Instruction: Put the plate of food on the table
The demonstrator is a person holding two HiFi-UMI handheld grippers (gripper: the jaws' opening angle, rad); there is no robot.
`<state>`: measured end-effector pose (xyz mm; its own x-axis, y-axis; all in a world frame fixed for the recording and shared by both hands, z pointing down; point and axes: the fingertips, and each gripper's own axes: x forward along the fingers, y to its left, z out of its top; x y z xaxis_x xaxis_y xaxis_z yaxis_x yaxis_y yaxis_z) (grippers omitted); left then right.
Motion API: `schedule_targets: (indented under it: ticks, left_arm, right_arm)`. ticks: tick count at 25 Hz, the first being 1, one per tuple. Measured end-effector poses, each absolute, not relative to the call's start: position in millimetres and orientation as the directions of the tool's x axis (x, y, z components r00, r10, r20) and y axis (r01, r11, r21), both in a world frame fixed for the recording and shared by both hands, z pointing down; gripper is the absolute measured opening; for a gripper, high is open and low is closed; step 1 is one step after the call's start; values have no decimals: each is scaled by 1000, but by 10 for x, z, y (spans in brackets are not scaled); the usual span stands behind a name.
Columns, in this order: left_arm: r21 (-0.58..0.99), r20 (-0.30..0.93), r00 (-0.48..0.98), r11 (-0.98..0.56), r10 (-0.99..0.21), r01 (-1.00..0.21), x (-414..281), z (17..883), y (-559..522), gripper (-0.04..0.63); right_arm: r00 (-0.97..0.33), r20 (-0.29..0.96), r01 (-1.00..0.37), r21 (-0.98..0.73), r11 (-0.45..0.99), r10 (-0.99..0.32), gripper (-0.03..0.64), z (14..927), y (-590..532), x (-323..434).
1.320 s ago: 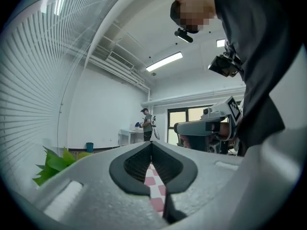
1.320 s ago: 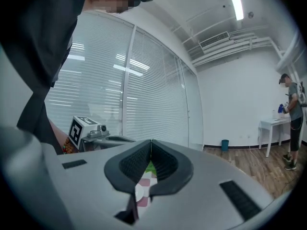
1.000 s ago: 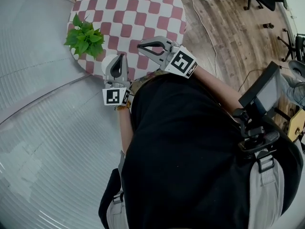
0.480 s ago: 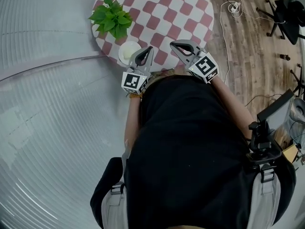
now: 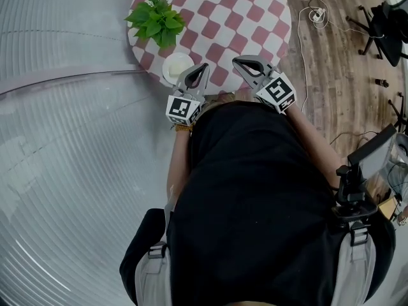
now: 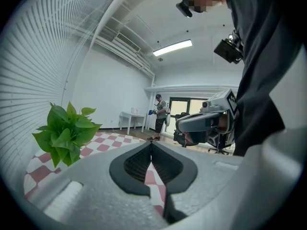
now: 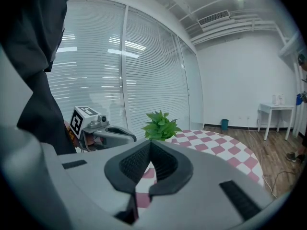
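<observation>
Plainly, the left hand-held gripper (image 5: 203,67) and right hand-held gripper (image 5: 238,60), square-marked, are both clenched empty

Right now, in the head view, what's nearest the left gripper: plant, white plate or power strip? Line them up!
From the left gripper:
1. White plate, just left, table edge.
2. Plant, farther up the table.
3. Power strip, on the floor, far right.

The tabletop (image 5: 236,18) has a smooth red-and-white checked cover, and the floor (image 5: 319,75) is brown wood planking with a slight sheen. The left hand-held gripper (image 5: 203,67) and the right hand-held gripper (image 5: 238,60) have matt grey plastic shells with black ribbed pads (image 6: 136,164). The plate (image 5: 176,65) looks glossy white, the plant (image 5: 157,19) has shiny leaves, and the shirt (image 5: 255,203) is matt black cloth.
</observation>
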<state>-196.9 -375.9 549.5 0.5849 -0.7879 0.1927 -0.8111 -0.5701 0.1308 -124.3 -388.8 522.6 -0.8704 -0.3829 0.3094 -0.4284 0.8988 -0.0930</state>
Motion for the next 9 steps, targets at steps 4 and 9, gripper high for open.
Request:
schedule_targets:
  ticks: [4,9]
  left_arm:
    - [139,212,573,-556,-791,-819,-2013,5562,-3740,8]
    - [147,249,549,-530,-798,-835,-2101,5677,-3780,8]
  right_arm:
    - [-866,328,-427,-95,899,-377,9,5251,-3829,-1262]
    - [-863,343,-426,-96,900,-372,9,5285,-3833,-1290]
